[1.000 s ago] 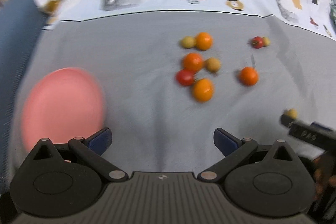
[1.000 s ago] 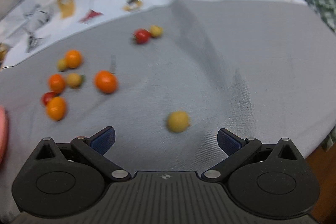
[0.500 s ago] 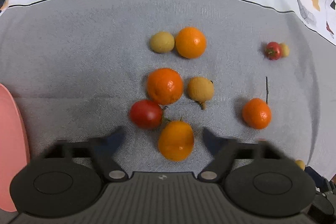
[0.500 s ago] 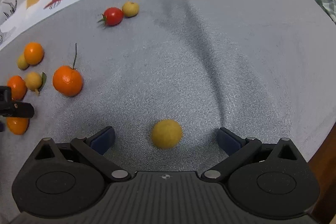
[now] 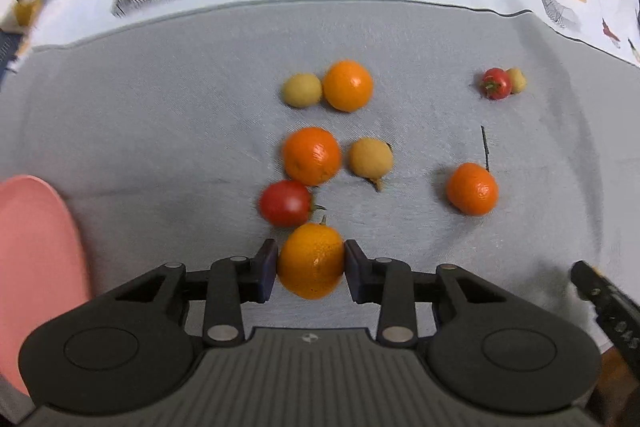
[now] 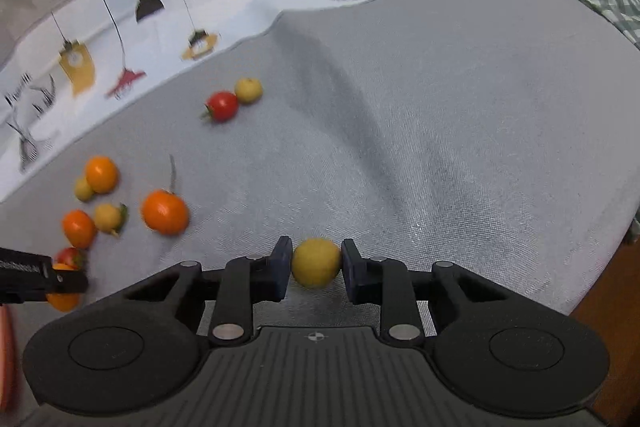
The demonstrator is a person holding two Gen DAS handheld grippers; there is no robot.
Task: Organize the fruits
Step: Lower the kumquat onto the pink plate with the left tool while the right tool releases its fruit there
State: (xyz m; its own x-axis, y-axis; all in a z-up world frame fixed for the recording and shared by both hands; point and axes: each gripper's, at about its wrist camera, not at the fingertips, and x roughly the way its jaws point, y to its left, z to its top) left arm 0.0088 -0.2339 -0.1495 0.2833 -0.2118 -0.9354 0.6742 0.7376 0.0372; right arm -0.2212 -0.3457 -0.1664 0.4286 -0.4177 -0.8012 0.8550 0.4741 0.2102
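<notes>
1. My left claw (image 5: 310, 261) has just been closing, and its pads now press both sides of an orange (image 5: 311, 259) that rests on the grey cloth (image 5: 160, 131) over the table.
2. My right claw (image 6: 316, 263) has likewise just closed, gripping a small yellow fruit (image 6: 316, 262) between its pads.
3. Just beyond the left claw, touching the held orange, lies a red tomato (image 5: 286, 203).
4. Past that sit a second orange (image 5: 312, 155) and a tan fruit (image 5: 371, 157), nearly side by side.
5. To the right of the left claw, apart from the cluster, is an orange with a stem (image 5: 472, 189).
6. Left of the left claw lies a pink plate (image 5: 36, 251), well apart from the fruit.
7. Farthest off, a yellow fruit touches another orange (image 5: 347, 85), and a small tomato (image 5: 496, 83) sits far right.
</notes>
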